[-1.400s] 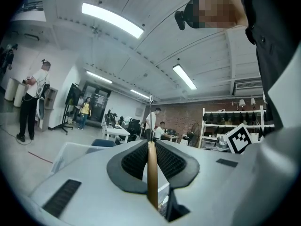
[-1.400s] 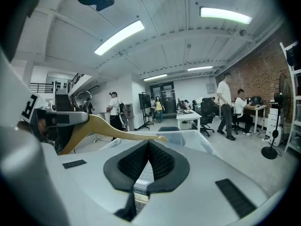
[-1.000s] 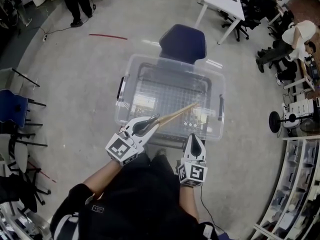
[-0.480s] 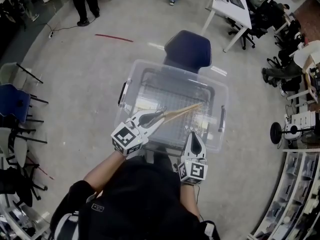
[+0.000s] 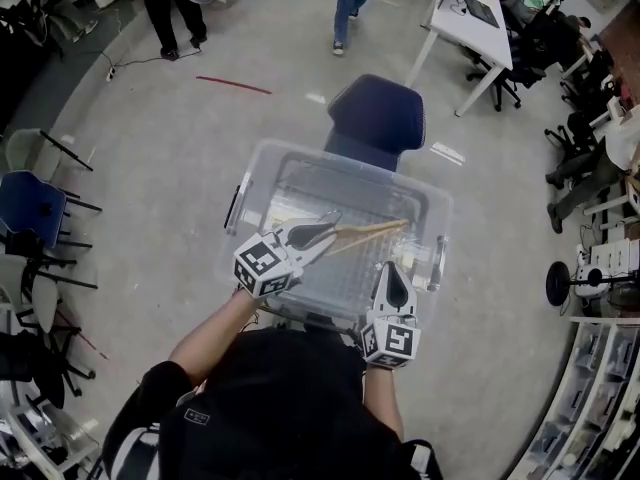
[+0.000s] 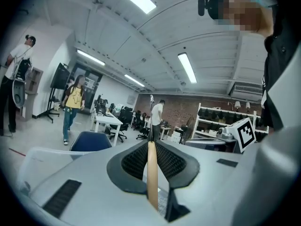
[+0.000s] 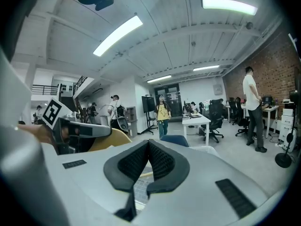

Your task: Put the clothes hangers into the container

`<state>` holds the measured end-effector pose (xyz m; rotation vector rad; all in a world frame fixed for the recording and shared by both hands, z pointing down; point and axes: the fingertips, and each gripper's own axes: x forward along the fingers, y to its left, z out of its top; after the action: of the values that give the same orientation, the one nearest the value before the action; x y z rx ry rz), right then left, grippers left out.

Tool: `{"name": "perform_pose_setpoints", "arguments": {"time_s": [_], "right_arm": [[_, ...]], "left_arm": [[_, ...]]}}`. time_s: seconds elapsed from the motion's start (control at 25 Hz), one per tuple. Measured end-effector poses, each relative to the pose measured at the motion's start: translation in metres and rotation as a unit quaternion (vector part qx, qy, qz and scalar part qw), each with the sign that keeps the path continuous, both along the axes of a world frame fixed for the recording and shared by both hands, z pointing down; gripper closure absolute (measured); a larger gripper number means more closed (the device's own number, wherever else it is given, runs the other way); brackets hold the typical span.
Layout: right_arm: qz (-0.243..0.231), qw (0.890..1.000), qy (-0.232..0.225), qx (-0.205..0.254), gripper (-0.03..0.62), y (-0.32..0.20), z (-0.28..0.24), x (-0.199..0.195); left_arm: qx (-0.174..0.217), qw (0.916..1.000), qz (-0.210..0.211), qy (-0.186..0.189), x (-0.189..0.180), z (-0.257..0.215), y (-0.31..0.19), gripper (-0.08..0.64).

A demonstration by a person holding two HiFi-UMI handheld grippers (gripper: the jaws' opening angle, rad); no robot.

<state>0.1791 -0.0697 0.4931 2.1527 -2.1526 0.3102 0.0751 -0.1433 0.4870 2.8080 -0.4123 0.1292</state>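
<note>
Seen from the head view, a clear plastic container (image 5: 256, 158) sits on the floor in front of a person. The left gripper (image 5: 322, 230) reaches over the container's near-left side, its jaws clamped on one end of a wooden hanger (image 5: 372, 231). The hanger sticks out sideways above the inside of the container, towards its right wall. The right gripper (image 5: 388, 271) hovers over the container's near-right edge, jaws pressed together with nothing between them. A blue chair (image 5: 378, 114) stands just beyond the container's far side.
</note>
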Motion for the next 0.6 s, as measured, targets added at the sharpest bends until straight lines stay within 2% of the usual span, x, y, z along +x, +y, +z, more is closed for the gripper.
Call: {"name": "perform_pose_setpoints", "arguments": {"time_s": [0.36, 0.6], "right_arm": [[-0.008, 1.000, -0.006, -0.005, 0.579, -0.030, 0.009, 0.021], [-0.008, 1.000, -0.009, -0.012, 0.579, -0.042, 0.021, 0.034]], "left_arm": [[-0.046, 0.9973, 0.041, -0.039, 0.031, 0.075, -0.030, 0.488], [-0.096, 0.9920, 0.061, -0.054, 0.039, 0.135, -0.042, 0.488]]}}
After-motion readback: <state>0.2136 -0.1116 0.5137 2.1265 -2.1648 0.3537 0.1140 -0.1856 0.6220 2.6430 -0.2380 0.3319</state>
